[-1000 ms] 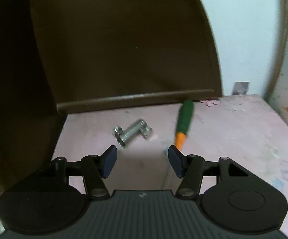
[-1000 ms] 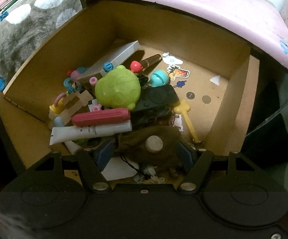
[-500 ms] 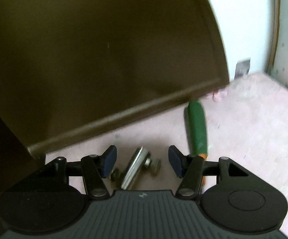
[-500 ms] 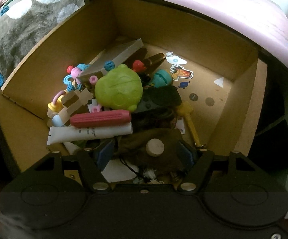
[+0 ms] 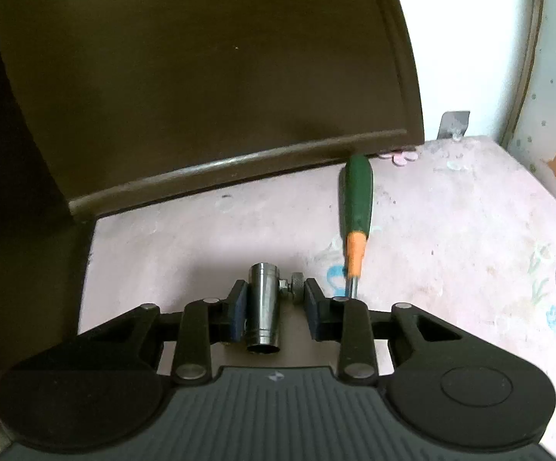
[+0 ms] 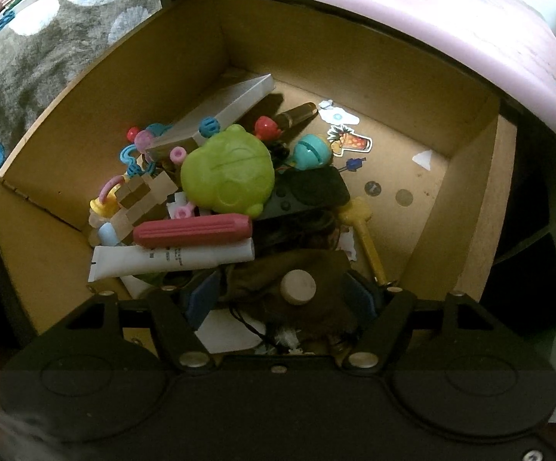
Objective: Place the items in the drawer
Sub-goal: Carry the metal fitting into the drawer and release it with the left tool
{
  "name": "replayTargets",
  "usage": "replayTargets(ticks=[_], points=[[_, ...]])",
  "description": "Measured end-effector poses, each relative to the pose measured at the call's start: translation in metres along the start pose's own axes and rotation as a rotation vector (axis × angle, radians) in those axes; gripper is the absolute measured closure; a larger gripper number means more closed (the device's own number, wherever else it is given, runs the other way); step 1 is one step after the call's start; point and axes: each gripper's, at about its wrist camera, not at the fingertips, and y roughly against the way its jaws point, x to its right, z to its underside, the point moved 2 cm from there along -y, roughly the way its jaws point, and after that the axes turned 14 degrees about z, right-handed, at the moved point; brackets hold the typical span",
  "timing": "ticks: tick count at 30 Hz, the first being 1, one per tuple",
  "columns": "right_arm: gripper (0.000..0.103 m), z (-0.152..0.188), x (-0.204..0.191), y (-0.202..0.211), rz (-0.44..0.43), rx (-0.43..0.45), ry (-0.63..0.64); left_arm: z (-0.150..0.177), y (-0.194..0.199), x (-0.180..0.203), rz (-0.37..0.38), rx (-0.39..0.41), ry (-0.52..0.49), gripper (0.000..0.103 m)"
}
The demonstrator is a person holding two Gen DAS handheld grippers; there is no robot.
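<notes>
In the left wrist view my left gripper [image 5: 276,299] is shut on a silver metal fitting [image 5: 264,307]. One pad presses the fitting's cylinder and the other its small side knob, low over the pink tabletop [image 5: 450,230]. A green screwdriver [image 5: 356,207] with an orange collar lies just right of the gripper. In the right wrist view my right gripper [image 6: 281,296] hangs open over the open wooden drawer [image 6: 462,199]. A brown pouch [image 6: 316,269] with a cream disc lies between and below its fingers.
The drawer holds a green toy face [image 6: 228,173], a red handle [image 6: 193,230], a white tube [image 6: 170,259], a black remote [image 6: 308,192] and small toys. A dark brown panel [image 5: 201,77] stands behind the tabletop. A spotted blanket [image 6: 47,38] lies left of the drawer.
My left gripper came forward over the metal fitting and its fingers closed onto it. The right gripper has stayed open over the drawer, shifting only slightly.
</notes>
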Motion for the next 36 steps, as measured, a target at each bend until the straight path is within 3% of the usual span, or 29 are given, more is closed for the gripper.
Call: replayTargets(ticks=[11,24,28,36], points=[[0.031,-0.001,0.005,0.005,0.005,0.014,-0.033,0.024,0.073,0.043,0.018,0.049,0.021,0.074],[0.031,0.000,0.007,0.018,0.020,0.046,-0.063,0.112,0.178,0.141,0.167,0.040,0.054,0.074],[0.031,0.002,0.008,0.024,0.026,0.058,-0.062,0.149,0.186,0.165,0.197,0.001,0.096,0.074],[0.031,0.010,0.015,0.033,0.025,0.069,-0.060,0.225,0.164,0.203,0.203,-0.133,0.172,0.074]])
